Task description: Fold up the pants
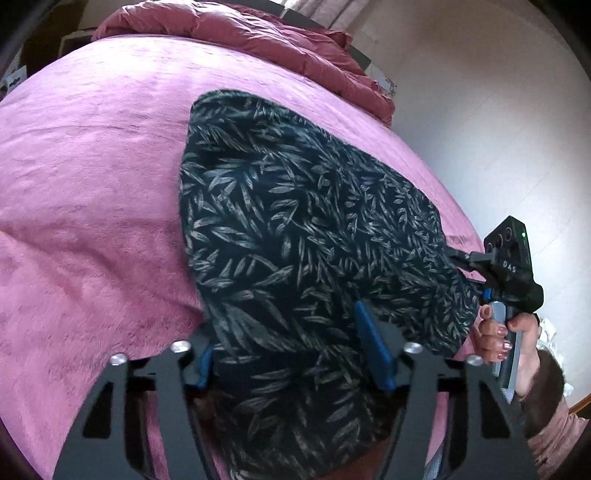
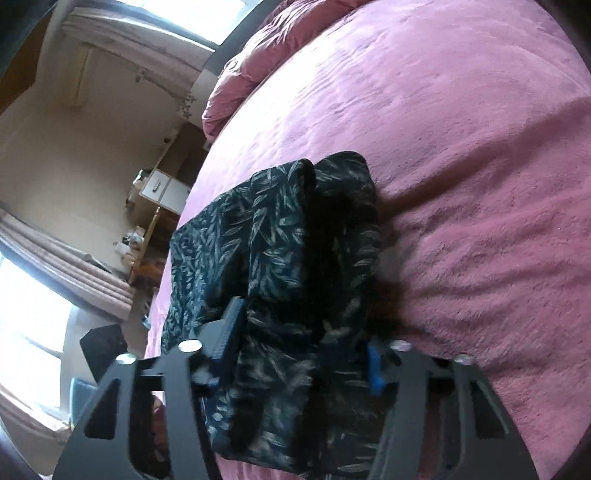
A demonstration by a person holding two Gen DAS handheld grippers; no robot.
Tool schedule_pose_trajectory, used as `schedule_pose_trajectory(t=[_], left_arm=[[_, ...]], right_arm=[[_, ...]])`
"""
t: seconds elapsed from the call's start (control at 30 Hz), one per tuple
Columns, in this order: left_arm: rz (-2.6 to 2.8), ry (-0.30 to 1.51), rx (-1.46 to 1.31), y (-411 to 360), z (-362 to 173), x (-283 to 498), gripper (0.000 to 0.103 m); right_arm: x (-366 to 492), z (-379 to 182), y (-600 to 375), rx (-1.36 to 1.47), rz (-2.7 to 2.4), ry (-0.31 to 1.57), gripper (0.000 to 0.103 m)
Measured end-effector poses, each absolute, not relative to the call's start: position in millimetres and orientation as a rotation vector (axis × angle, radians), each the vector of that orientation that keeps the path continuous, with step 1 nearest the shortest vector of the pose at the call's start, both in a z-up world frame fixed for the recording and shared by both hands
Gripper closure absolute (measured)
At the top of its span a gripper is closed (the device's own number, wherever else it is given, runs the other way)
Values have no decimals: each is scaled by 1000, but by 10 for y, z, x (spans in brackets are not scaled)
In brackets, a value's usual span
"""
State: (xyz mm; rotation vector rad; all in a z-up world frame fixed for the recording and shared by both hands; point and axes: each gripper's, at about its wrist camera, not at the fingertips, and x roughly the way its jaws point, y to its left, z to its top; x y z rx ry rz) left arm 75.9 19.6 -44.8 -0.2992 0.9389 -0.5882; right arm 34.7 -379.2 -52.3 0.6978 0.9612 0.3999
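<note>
Dark navy pants (image 1: 295, 221) with a pale leaf print lie on a pink bed cover (image 1: 92, 184), folded into a long band. My left gripper (image 1: 288, 358) has its blue pads (image 1: 373, 347) against a bunch of the cloth at the near end. In the left wrist view my right gripper (image 1: 466, 269), held by a hand (image 1: 495, 332), bites the pants' right edge. In the right wrist view the pants (image 2: 280, 229) are doubled over and gathered between the right gripper (image 2: 303, 347) pads (image 2: 375, 365), which press on the cloth.
A rumpled pink duvet (image 1: 258, 33) is heaped at the bed's head. The bed's edge runs close to the right hand, with pale floor (image 1: 498, 129) beyond. A desk and white drawers (image 2: 162, 192) stand by curtained windows (image 2: 33, 314).
</note>
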Motion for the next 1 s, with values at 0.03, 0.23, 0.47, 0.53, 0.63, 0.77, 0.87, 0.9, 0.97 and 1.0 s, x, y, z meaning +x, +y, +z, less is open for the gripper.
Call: schedule_pose_trajectory(t=[0.03, 0.23, 0.47, 0.53, 0.63, 0.77, 0.87, 0.9, 0.97, 1.0], left_arm=[[-583, 932, -303, 193, -435, 741, 52], [-559, 883, -290, 270, -290, 616, 70], [-533, 771, -194, 215, 7, 384, 75], [-524, 738, -168, 223, 93, 309, 76], [-503, 705, -140, 264, 192, 291, 76], [-487, 679, -121, 288, 275, 304, 76], [-478, 662, -117, 259, 342, 418, 76], [-476, 656, -115, 273, 357, 432, 76], [-467, 640, -96, 247, 390, 532, 76], [-463, 634, -84, 196, 379, 596, 76]], right_arm=[[338, -512, -3755, 695, 400, 955, 56], [213, -209, -3532, 505, 410, 838, 58], [169, -57, -3399, 424, 422, 756, 61], [177, 1, -3382, 412, 437, 724, 62], [234, 32, -3338, 403, 448, 705, 62], [352, 72, -3314, 393, 451, 686, 62], [458, 144, -3307, 387, 448, 642, 62], [496, 171, -3263, 384, 446, 631, 62], [596, 222, -3275, 368, 440, 598, 62], [636, 234, -3277, 358, 435, 589, 62]])
